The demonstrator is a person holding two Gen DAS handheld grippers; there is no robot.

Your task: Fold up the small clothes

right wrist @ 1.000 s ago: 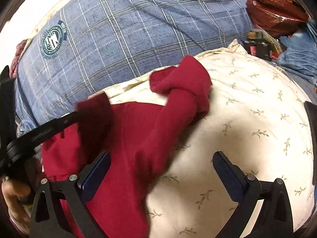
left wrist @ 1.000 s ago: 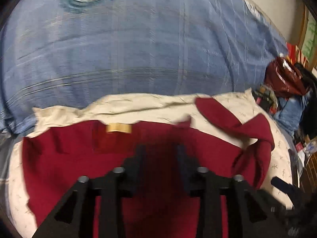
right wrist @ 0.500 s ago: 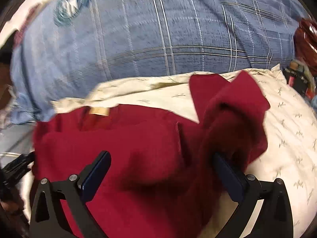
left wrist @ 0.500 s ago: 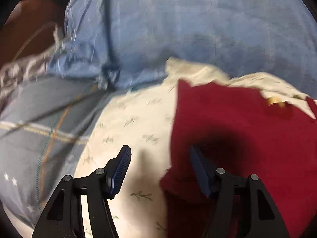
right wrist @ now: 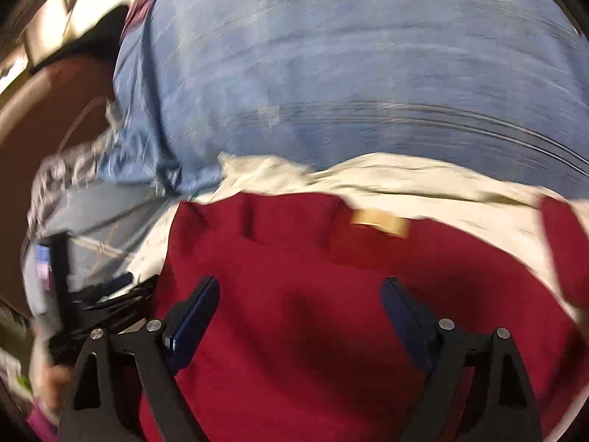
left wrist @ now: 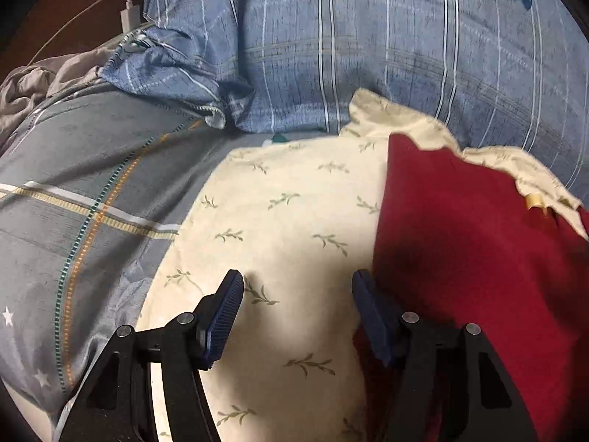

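A dark red garment point(left wrist: 471, 258) lies spread on a cream leaf-print cushion point(left wrist: 294, 228). It has a small tan label point(left wrist: 533, 199) near its far edge. My left gripper point(left wrist: 298, 287) is open and empty over the cushion, its right finger at the garment's left edge. In the blurred right wrist view the garment point(right wrist: 294, 294) fills the lower frame, with the label point(right wrist: 379, 223) near its far edge. My right gripper point(right wrist: 300, 291) is open and empty above the middle of the garment.
A blue plaid quilt point(left wrist: 368, 44) rises behind the cushion. A grey plaid blanket point(left wrist: 73, 191) lies to the left. A white charger and cable point(left wrist: 129, 18) sit at the far left. My left gripper and hand show at the left of the right wrist view point(right wrist: 92, 294).
My left gripper has opened, let go of the garment and swung left to its left edge. My right gripper has moved left from the bunched sleeve to over the garment's middle.
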